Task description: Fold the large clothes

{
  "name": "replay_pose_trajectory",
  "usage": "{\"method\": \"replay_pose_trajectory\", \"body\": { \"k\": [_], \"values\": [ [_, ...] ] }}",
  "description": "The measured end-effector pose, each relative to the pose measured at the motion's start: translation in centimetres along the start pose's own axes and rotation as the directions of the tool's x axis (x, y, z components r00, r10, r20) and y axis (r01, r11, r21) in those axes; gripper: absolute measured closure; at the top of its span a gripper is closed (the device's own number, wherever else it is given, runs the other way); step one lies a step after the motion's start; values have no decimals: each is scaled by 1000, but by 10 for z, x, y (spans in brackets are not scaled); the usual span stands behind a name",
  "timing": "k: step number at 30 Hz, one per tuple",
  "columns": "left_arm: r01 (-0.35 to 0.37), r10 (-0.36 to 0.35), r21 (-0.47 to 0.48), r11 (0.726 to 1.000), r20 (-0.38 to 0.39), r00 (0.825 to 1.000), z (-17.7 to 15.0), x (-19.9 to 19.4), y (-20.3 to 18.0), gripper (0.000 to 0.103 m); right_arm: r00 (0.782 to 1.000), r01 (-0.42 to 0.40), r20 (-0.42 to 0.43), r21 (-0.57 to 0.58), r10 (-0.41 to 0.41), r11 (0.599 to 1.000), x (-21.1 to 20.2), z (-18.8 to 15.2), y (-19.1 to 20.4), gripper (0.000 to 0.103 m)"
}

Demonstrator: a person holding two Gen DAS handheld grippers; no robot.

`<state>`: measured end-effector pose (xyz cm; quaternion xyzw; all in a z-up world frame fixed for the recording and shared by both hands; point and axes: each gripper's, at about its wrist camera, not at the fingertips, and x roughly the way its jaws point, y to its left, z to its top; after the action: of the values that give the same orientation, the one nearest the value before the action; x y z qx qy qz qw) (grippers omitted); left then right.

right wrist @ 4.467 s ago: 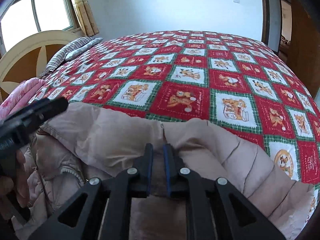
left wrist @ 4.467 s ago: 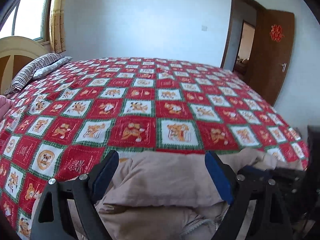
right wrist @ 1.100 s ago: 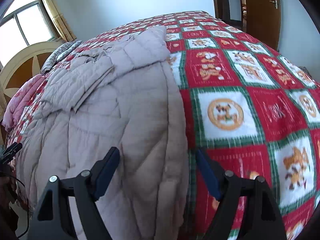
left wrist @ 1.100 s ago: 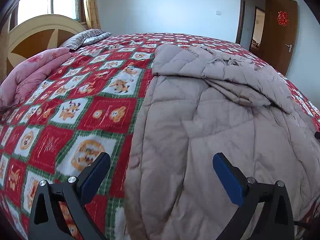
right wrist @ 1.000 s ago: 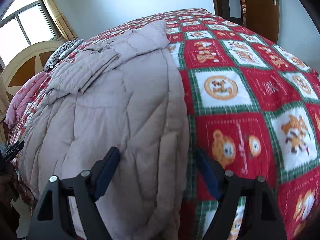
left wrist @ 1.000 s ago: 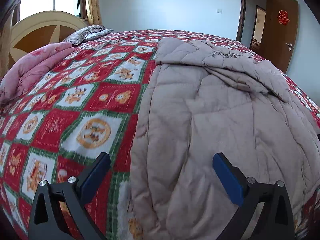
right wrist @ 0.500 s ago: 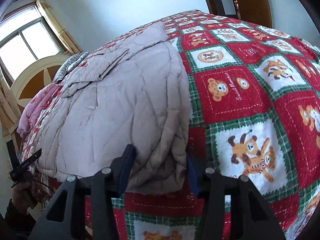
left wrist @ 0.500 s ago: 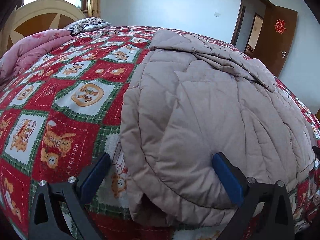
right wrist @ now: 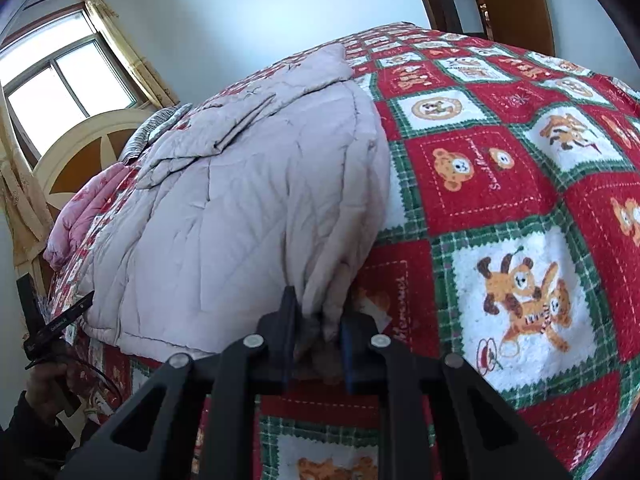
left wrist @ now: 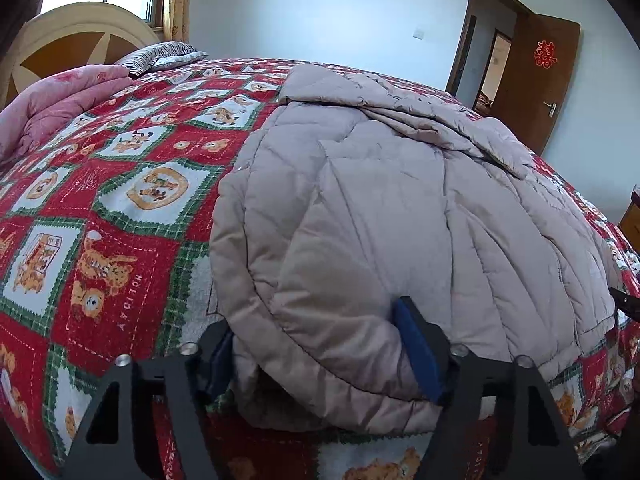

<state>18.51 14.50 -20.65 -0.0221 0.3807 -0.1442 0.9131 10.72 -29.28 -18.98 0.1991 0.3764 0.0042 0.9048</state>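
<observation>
Red-and-green bear-print bedspread [left wrist: 120, 200] covers the whole bed ahead of both grippers. Spread on it lies the beige quilted coat [left wrist: 400, 200], its hem nearest the fingers. Beyond, to the left, sits a pink quilt [left wrist: 60, 100]. The left gripper [left wrist: 320, 344] is half-open, straddling the coat's near corner. The right gripper [right wrist: 318, 332] is pinched tight on bunched hem fabric.
</observation>
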Motion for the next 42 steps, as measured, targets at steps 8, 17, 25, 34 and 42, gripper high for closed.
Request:
{"method": "replay_pose_trajectory", "body": {
  "k": [8, 17, 25, 34, 42],
  "values": [
    [97, -99, 40, 994, 49, 994, 15, -37, 0, 92, 995, -71, 68, -40, 73, 997, -31, 8, 15, 92],
    [150, -172, 142, 978, 160, 972, 24, -113, -16, 95, 978, -135, 149, -63, 144, 989, -92, 11, 28, 93],
    [144, -172, 194, 970, 136, 976, 26, -117, -20, 95, 972, -178, 150, -38, 182, 983, -101, 12, 17, 93],
    [9, -3, 163, 987, -34, 999, -14, -70, -9, 18, 984, -135, 103, -79, 143, 988, -83, -2, 16, 93],
    [137, -143, -49, 989, -154, 978, -43, -35, 12, 17, 987, -141, 69, -73, 146, 987, -74, -13, 12, 93]
  ]
}}
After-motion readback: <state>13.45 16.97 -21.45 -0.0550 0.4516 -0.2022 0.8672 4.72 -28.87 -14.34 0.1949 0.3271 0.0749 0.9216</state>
